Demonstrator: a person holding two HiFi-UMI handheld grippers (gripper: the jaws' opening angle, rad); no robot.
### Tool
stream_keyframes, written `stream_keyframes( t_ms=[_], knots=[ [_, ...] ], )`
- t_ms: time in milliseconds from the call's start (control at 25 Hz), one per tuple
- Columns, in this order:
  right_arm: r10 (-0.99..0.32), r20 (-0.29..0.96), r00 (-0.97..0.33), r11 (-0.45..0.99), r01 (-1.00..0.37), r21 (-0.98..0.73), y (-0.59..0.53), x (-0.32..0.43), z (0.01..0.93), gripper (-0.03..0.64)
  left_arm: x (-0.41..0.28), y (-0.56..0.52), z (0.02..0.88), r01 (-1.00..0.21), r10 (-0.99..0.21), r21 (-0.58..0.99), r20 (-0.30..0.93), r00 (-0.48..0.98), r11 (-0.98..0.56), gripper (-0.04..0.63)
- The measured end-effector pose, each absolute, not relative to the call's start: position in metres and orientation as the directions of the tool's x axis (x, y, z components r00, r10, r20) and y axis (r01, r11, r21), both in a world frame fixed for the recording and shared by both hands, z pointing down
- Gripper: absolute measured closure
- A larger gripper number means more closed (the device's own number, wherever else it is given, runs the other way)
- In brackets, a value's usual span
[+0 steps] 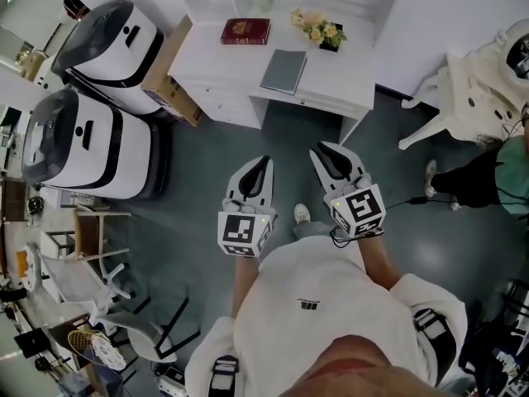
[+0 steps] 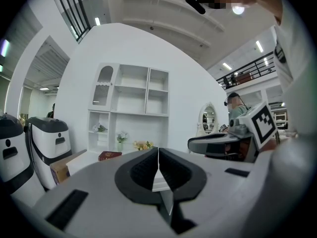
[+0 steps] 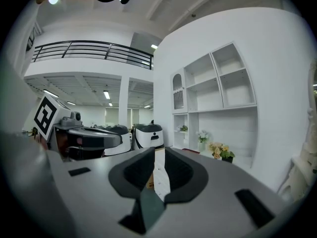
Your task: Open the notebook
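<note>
The grey notebook (image 1: 284, 71) lies closed on the white desk (image 1: 351, 77) ahead of me, right of a dark red book (image 1: 245, 31) (image 2: 110, 155). Both grippers hang over the floor, short of the desk, side by side and pointing at it. My left gripper (image 1: 264, 161) (image 2: 158, 151) is shut, its tips touching with nothing between them. My right gripper (image 1: 321, 148) (image 3: 159, 151) shows a narrow gap between its jaws and holds nothing. Each gripper view catches the other gripper at its side. The notebook is hidden behind the jaws in both gripper views.
A bunch of flowers (image 1: 318, 30) (image 3: 218, 151) stands at the desk's back, below white shelves (image 2: 130, 108). Two white machines (image 1: 107, 44) (image 1: 83, 143) and a cardboard box (image 1: 169, 77) stand left of the desk. A white chair (image 1: 467, 93) and a person (image 1: 488, 176) are at the right.
</note>
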State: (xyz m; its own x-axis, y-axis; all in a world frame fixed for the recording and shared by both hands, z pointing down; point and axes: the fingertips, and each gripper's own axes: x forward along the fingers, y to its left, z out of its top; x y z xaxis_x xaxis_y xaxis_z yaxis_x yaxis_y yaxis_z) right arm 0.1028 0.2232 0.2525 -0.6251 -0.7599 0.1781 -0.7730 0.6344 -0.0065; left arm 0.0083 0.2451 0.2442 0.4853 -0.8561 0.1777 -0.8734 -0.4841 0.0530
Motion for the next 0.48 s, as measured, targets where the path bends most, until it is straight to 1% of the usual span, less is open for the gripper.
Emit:
stream_keyframes(
  t_ms=[480],
  knots=[
    [-0.716, 0.179, -0.674, 0.683, -0.73, -0.017, 0.14, 0.107, 0.258, 0.569, 0.016, 0.17, 0.244, -0.902, -0.883, 0.041, 0.185, 0.43, -0.431, 0.595]
  ],
)
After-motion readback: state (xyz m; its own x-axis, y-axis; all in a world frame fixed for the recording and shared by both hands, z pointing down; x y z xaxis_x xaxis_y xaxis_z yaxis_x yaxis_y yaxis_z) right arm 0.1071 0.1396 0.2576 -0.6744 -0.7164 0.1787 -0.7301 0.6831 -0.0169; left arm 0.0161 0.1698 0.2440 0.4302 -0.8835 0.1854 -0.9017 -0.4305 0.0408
